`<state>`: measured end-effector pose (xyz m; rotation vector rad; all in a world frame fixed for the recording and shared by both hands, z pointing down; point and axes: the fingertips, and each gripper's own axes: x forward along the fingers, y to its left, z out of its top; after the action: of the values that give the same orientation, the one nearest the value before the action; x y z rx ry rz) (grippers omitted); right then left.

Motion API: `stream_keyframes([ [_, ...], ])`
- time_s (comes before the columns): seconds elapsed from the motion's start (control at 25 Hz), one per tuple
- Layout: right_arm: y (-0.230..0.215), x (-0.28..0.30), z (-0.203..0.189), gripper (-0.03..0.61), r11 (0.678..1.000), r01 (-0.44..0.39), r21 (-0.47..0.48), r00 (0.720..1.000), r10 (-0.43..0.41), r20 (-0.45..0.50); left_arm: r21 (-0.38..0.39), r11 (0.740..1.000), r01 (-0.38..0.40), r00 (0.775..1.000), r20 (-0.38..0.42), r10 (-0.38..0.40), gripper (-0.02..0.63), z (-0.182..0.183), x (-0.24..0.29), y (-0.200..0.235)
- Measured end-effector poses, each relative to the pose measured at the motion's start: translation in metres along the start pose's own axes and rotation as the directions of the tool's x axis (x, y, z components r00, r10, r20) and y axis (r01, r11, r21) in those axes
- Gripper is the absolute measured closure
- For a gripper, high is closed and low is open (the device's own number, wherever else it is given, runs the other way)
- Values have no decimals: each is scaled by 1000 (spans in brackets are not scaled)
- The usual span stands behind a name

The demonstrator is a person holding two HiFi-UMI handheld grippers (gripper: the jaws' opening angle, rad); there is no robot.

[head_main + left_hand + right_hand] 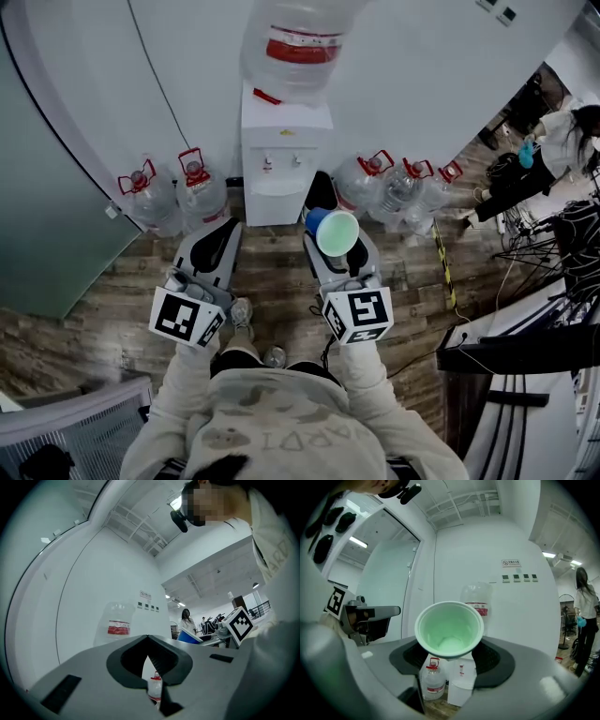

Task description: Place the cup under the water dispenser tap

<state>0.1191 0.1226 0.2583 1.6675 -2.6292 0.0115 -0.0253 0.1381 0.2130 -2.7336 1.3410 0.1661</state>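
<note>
- The left gripper (217,246), left of centre, is seen with its jaws drawn together, nothing gripped.
- The water dispenser (281,155) is set at upper centre against the white wall.
- The cup (335,232), blue outside and green inside, is clamped between the jaws of the right gripper (323,211), just lower right of the dispenser, short of its taps.

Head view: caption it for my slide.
Right tongs hold the cup before the water dispenser; left tongs shut, empty.
</note>
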Motion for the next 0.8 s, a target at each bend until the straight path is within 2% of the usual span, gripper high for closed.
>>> stream_keyframes([
  [0.8, -41, 160, -4, 282, 994, 106, 7, 994, -106, -19, 14, 995, 102, 995, -11, -102, 609, -21, 116, 134],
])
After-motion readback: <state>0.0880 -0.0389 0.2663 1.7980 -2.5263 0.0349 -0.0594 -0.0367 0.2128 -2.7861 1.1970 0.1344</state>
